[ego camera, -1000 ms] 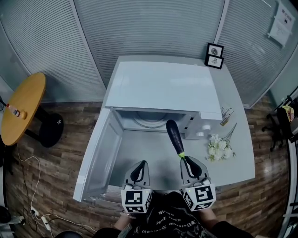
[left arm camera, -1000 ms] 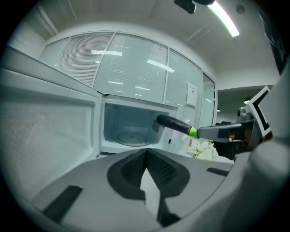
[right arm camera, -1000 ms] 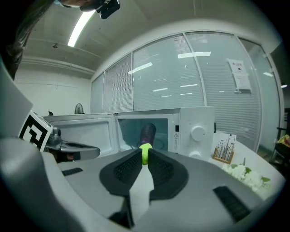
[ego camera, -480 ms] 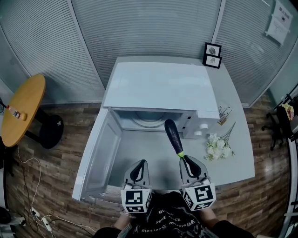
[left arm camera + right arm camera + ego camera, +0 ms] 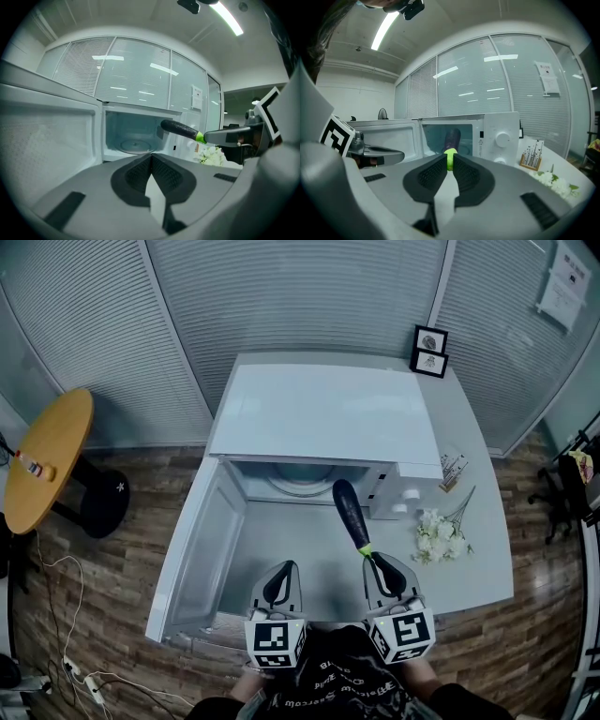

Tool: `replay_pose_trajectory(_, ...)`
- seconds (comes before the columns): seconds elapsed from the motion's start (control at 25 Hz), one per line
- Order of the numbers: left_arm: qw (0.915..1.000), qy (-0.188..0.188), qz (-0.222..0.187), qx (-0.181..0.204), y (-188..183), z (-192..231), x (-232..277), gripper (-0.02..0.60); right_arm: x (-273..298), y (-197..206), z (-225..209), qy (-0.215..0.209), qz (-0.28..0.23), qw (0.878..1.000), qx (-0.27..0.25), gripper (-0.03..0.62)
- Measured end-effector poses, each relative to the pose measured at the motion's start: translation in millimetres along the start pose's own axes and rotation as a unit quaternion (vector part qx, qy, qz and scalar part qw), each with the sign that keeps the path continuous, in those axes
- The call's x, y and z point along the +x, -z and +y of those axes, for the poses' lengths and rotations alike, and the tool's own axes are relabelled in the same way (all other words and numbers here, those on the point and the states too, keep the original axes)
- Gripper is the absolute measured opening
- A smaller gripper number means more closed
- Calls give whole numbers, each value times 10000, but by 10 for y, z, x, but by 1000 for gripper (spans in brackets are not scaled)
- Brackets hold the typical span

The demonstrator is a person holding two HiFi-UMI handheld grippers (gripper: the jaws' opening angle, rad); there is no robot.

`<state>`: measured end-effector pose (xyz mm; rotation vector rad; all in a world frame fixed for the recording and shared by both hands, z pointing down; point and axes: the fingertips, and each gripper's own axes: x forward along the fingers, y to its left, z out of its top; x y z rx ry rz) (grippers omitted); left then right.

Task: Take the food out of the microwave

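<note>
In right hand-held gripper (image 5: 373, 560), eggplant (image 5: 350, 512), stem pinched

No legible text: wall notice (image 5: 563, 277) and shirt print (image 5: 342, 688) too blurred.

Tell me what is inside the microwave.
Only the round turntable shows in the microwave cavity. The eggplant, clamped at its green stem in the right claw, hangs at the opening and hides part of the back wall.

My right fingers (image 5: 432, 175) pinch the long, dark purple eggplant (image 5: 351, 514) by its green stem; its tip points into the open white microwave (image 5: 323, 413).
</note>
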<state>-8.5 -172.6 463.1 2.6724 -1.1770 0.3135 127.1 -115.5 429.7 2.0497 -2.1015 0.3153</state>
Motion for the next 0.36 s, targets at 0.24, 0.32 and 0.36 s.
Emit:
replay_pose_trajectory(0.24, 10000, 8, 0, 14, -14, 12, 13, 8, -7, -9, -4, 16, -2, 10000, -47, 38)
replay_pose_trajectory(0.32, 10000, -8, -4, 13, -10, 23, 9, 8, -8, -5, -6, 16, 1, 10000, -48, 38)
replay_pose_trajectory(0.36, 10000, -15, -6, 12, -8, 28, 8, 8, -7, -4, -6, 15, 1, 10000, -49, 38)
